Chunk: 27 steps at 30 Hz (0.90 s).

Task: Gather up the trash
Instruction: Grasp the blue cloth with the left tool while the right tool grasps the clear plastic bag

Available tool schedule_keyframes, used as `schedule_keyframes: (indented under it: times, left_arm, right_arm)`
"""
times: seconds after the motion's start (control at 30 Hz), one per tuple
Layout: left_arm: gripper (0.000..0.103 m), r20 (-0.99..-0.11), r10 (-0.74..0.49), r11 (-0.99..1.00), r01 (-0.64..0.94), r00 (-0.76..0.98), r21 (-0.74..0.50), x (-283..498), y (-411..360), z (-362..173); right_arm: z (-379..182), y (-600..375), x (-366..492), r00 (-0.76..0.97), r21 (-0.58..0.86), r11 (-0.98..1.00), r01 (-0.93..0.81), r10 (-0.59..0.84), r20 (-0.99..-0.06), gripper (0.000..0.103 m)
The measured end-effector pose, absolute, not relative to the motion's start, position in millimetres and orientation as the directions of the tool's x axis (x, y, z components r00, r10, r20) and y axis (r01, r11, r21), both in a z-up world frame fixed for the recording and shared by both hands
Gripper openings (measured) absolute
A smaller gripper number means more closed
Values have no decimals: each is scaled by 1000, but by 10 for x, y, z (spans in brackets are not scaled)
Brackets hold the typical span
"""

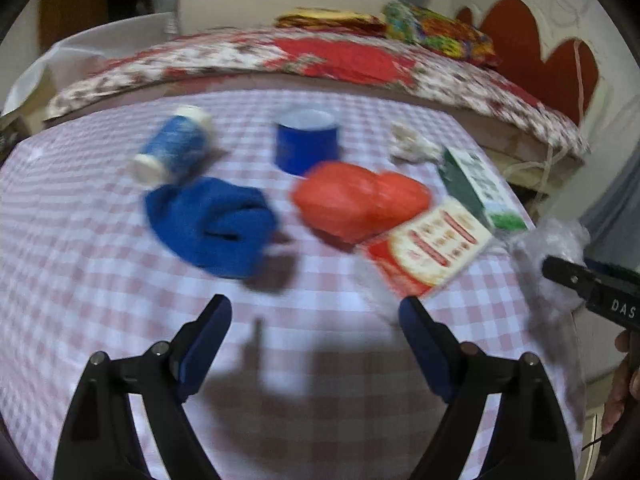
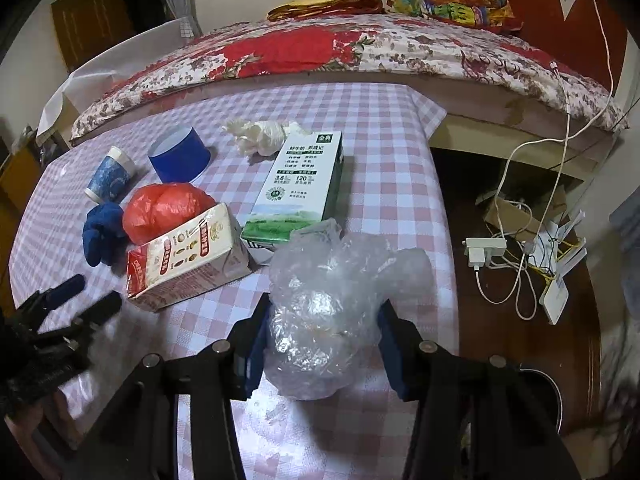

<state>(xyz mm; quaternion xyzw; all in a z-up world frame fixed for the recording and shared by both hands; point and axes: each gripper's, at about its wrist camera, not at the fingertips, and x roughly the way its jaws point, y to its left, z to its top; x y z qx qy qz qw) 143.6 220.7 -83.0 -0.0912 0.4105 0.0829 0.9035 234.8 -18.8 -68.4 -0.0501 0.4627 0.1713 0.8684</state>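
Right wrist: 2 cartons [image 2: 298, 184], 2 cups [image 2: 180, 160], 1 clear bag [image 2: 332, 312] in right tongs [image 2: 322, 344].

The left hand-held gripper [image 1: 316, 320] hangs open above the checked tablecloth [image 1: 100, 280], near a blue cloth [image 1: 212, 224].

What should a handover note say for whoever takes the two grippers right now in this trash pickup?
Right gripper: shut on the clear plastic bag at the table's near right edge.
Left gripper: open and empty, above the checked tablecloth.
On the table: red plastic bag, red-and-white carton lying on its side, green-and-white milk carton, blue paper cup, blue tub, crumpled white tissue, blue cloth.
Done: only the clear bag is picked up.
Left: everything else; no bin is in view.
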Motion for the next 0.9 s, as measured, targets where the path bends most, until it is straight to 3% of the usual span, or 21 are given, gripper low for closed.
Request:
schedule_keyframes:
  times: [0.23,0.27,0.43,0.5,0.6,0.7,0.9]
  left_arm:
    - [86,-759,138,944,-317,637,-95,1535,2544,-922]
    - [81,-772,136,940,-328,621,-98,1620,2590,-963]
    - [77,-785,136,925,-362,605,-118,1852,2742,-1064]
    - [51,-801,125,924,-363,585,-121,1923,2774,-1125]
    - [28,-800,115,916,-375,589,-144,1922,2855,-1160]
    - [19,-789,104,918,-363,605,-158,1859,2863,-1134]
    - [17,-751,96,926,-335,654,-173,1624,2769,-930]
  right_arm:
    - [-650,-191,2407,529,62,945,-322,234,-816,51]
    - [-658,-184,2420,528,60,945,-322,232,-817,51]
    - [-694,-176,2455,526,53,946,-321,225,-820,51]
    - [-706,-182,2471,524,57,946,-319,226,-821,51]
    - [-709,-200,2472,524,58,946,-319,227,-821,51]
    - [-703,-234,2459,527,60,947,-317,228,-819,51]
    - [-626,-318,2380,541,70,947,-313,239,-807,51]
